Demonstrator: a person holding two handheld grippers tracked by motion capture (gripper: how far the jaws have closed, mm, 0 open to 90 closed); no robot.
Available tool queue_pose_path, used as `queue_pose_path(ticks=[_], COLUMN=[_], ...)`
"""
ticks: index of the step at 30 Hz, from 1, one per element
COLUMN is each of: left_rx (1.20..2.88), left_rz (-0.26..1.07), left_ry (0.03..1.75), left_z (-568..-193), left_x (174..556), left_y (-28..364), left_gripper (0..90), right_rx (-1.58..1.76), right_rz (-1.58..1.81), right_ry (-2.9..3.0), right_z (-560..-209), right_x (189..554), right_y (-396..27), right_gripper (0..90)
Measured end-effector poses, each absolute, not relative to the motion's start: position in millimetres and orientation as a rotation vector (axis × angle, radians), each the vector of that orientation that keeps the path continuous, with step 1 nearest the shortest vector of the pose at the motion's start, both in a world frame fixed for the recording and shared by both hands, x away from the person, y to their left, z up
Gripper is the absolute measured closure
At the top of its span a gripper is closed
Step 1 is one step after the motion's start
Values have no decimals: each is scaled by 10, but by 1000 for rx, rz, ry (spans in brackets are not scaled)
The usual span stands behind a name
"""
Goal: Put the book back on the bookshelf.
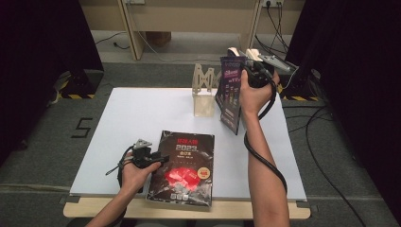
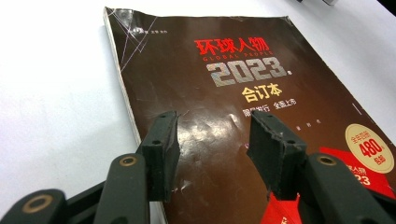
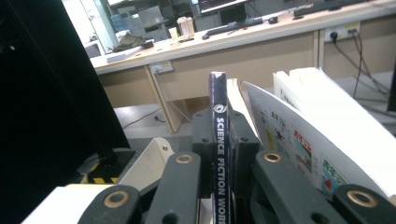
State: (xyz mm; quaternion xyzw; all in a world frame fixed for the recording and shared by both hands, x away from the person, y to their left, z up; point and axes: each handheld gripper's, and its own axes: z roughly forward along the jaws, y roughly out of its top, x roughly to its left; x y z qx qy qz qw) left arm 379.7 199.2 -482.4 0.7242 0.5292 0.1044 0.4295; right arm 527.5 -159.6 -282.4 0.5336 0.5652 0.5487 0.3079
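We see our right gripper (image 1: 256, 70) raised above the far right part of the white table (image 1: 137, 113), its 2 jaws clamped on the spine of a purple magazine (image 1: 231, 92) that hangs upright in the air, just right of the wooden book stand (image 1: 204, 92). In the right gripper view the spine (image 3: 219, 140) reads "SCIENCE FICTION" and sits pinched between the black pads, with loose white pages (image 3: 322, 135) fanning out on one side. Our left gripper (image 1: 158, 159) rests low at the left edge of a dark 2023 book (image 1: 184, 165) lying flat near the table's front edge. Its jaws stand apart over the cover (image 2: 219, 93), closed on nothing.
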Motion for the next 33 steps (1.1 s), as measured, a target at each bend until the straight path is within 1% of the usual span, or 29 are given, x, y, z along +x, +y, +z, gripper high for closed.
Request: queue_pose_path(ticks=[13,26,33], left_rx=[1806,1811,1816], left_rz=[260,260,257], left_ry=[1318,1319,1314], left_z=[-4824,-4815,-4813], left_x=[3790,3786,3782], left_y=[1971,1966,1951], left_gripper=[517,517,517], right_rx=[1306,1306,1328], right_rz=[1379,1352,1349], right_ry=[1539,1558,1575], right_z=[-2893,-3010,-3064], right_x=[4812,4400,4253], right_y=[-1622,-1830,-1939], right_gripper=[840,838,836])
